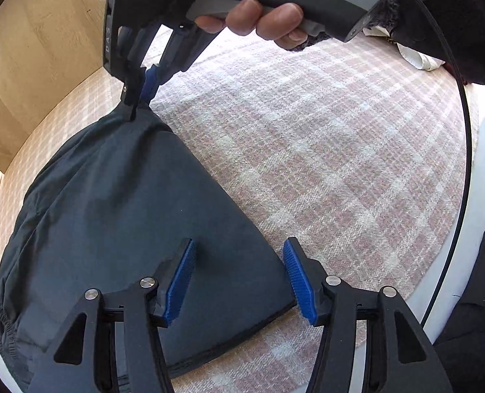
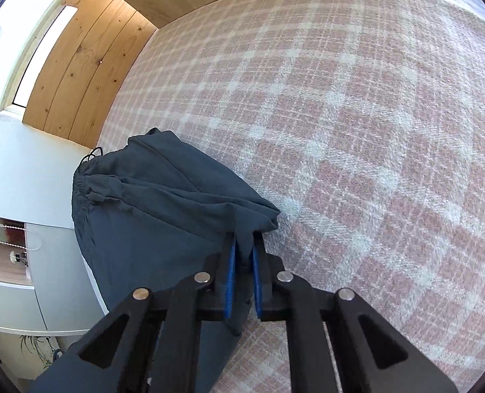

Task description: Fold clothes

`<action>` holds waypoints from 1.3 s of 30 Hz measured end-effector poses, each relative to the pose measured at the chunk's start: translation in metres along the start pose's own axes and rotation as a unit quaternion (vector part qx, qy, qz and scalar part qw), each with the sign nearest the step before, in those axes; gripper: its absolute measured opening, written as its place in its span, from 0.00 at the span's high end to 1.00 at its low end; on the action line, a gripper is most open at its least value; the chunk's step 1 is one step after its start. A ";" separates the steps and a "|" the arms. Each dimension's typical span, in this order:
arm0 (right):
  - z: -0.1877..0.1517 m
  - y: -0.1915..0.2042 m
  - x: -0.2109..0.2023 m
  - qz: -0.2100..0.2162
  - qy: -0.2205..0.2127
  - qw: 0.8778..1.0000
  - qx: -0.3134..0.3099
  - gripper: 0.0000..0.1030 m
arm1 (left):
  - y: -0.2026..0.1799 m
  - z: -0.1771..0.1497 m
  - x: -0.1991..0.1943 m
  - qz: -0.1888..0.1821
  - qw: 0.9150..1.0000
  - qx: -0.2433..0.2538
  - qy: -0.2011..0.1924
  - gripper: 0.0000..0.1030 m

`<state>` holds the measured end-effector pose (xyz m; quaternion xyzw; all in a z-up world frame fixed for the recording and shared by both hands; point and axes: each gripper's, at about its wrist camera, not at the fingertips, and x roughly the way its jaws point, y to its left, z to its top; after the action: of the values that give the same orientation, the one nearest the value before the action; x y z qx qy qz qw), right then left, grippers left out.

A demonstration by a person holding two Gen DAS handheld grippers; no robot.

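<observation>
A dark navy garment with an elastic drawstring waistband (image 1: 118, 216) lies on a pink and white checked cover (image 1: 324, 150). My left gripper (image 1: 239, 278) is open, its blue pads hovering over the garment's near hem corner, holding nothing. My right gripper (image 2: 242, 262) is shut on a bunched corner of the garment (image 2: 164, 203) and lifts it off the cover. In the left wrist view the right gripper (image 1: 141, 98) shows at the garment's far corner, pinching the cloth, with a gloved hand on its handle.
A wooden wall panel (image 2: 85, 62) borders the cover on the far side. The cover's white edge (image 1: 478, 196) runs on the right in the left wrist view, with a black cable (image 1: 468, 150) along it. A white cloth (image 1: 419, 57) lies at the far right.
</observation>
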<state>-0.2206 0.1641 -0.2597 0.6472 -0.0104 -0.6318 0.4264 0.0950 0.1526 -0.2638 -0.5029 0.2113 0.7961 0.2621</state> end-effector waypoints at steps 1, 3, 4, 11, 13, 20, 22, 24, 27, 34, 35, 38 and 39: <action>0.001 -0.001 -0.002 0.006 0.001 1.000 -0.001 0.92 | 0.002 -0.001 -0.001 -0.007 1.000 -0.010 0.000 0.62; 0.005 -0.001 -0.011 0.008 -0.003 1.000 -0.014 0.93 | 0.006 -0.002 -0.004 -0.019 1.000 -0.023 0.000 0.69; 0.007 -0.001 -0.013 0.006 -0.004 1.000 -0.019 0.93 | 0.008 -0.002 -0.005 -0.024 0.999 -0.029 0.001 0.73; 0.003 -0.012 -0.017 0.001 0.007 1.000 -0.014 0.71 | 0.011 -0.004 -0.026 -0.009 0.998 -0.058 -0.015 0.69; -0.001 -0.020 -0.020 0.008 0.013 1.000 -0.001 0.66 | 0.006 -0.003 -0.033 0.009 0.998 -0.050 -0.023 0.58; -0.024 -0.022 -0.020 0.039 0.008 0.999 -0.021 0.62 | -0.002 0.002 -0.012 0.040 0.999 -0.025 0.000 0.54; -0.026 -0.017 -0.015 0.052 0.006 0.998 -0.030 0.62 | 0.000 0.000 -0.012 0.026 0.999 -0.031 -0.003 0.61; -0.027 -0.011 -0.010 0.066 0.004 0.997 -0.039 0.65 | 0.006 -0.001 -0.014 0.003 0.999 -0.047 -0.003 0.75; -0.028 -0.006 0.000 0.083 0.007 0.996 -0.043 0.94 | 0.016 -0.006 -0.021 -0.010 0.997 -0.070 -0.012 0.91; -0.022 -0.009 -0.007 0.123 -0.002 0.992 0.004 0.95 | 0.061 -0.026 -0.048 -0.063 0.982 -0.165 -0.063 0.95; -0.021 -0.007 -0.010 0.128 -0.005 0.992 0.006 0.95 | 0.066 -0.029 -0.052 -0.067 0.980 -0.174 -0.068 0.95; -0.017 0.000 -0.018 0.139 -0.013 0.990 0.011 0.95 | 0.076 -0.036 -0.056 -0.074 0.976 -0.190 -0.077 0.95; -0.016 0.003 -0.019 0.135 -0.013 0.991 0.008 0.95 | 0.078 -0.038 -0.055 -0.076 0.975 -0.192 -0.077 0.95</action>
<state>-0.2098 0.1812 -0.2455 0.6353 -0.1082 -0.5766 0.5022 0.0919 0.0586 -0.2231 -0.4953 -0.0053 0.8359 0.2365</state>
